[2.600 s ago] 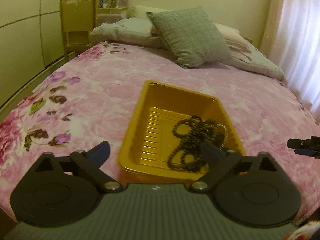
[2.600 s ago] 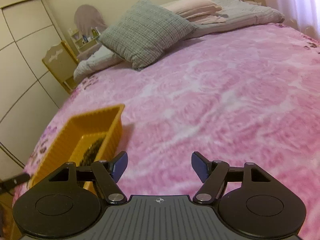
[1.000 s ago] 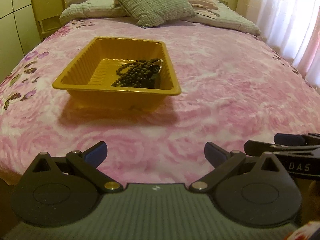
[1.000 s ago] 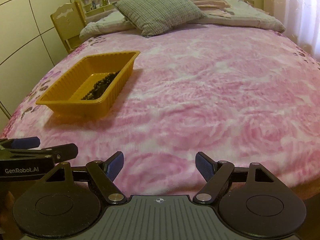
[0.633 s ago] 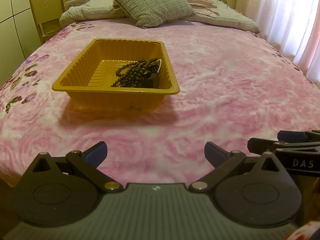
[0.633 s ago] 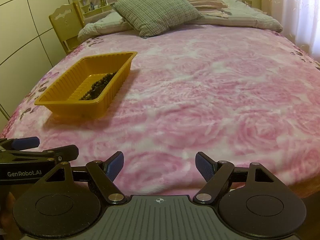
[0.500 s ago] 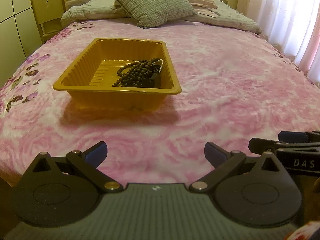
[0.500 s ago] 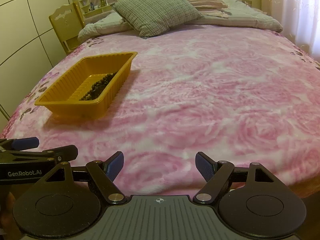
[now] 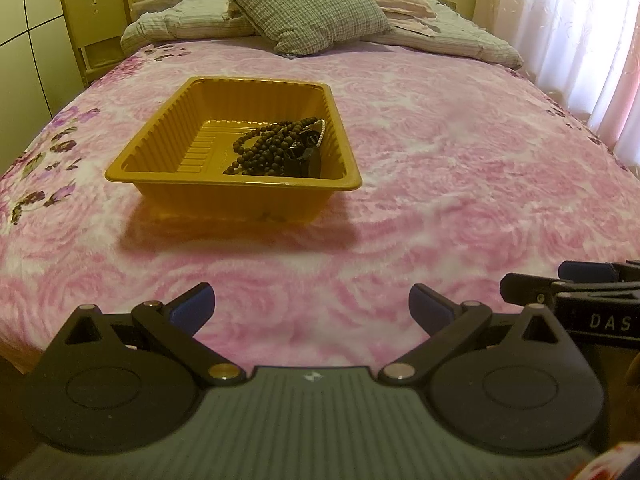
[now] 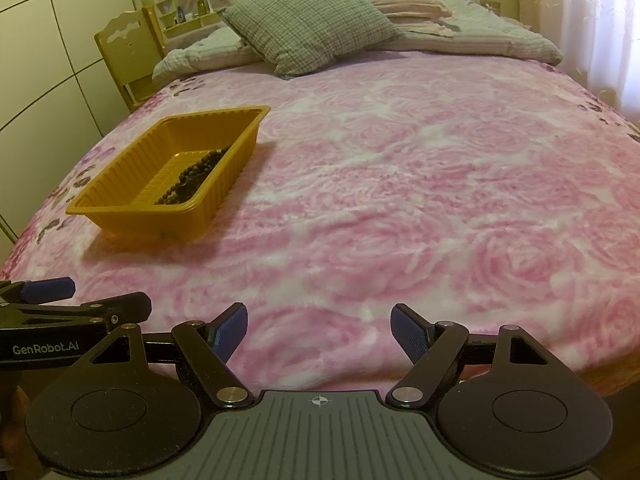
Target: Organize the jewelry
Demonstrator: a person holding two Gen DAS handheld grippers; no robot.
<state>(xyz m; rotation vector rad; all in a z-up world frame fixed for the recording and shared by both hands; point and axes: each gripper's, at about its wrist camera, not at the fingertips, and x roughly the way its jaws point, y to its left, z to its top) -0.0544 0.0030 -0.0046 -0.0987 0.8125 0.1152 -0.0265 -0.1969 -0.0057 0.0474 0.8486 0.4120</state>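
Note:
A yellow ribbed plastic tray [image 9: 168, 152] [image 10: 132, 168] rests on the pink rose bedspread. Inside it, toward its right side, lies a heap of dark bead strands [image 9: 272, 148] [image 10: 192, 178] with a short white bead string [image 9: 321, 133] at the edge. My left gripper [image 9: 310, 308] hangs open over the near edge of the bed, well short of the tray, with nothing between its blue pads. My right gripper [image 10: 319, 328] is open too, empty, to the right of the tray and nearer the foot of the bed. Each gripper shows at the side of the other's view.
A checked green cushion [image 9: 304, 4] [image 10: 312, 20] and folded bedding lie at the head of the bed. A wooden chair [image 9: 96, 16] stands at the back left, beside wardrobe doors [image 10: 48, 60]. Curtains [image 9: 580, 32] hang on the right.
Since 2.6 s ago both grippers have drawn back from the tray to the foot of the bed. Over the last second nothing has visibly moved.

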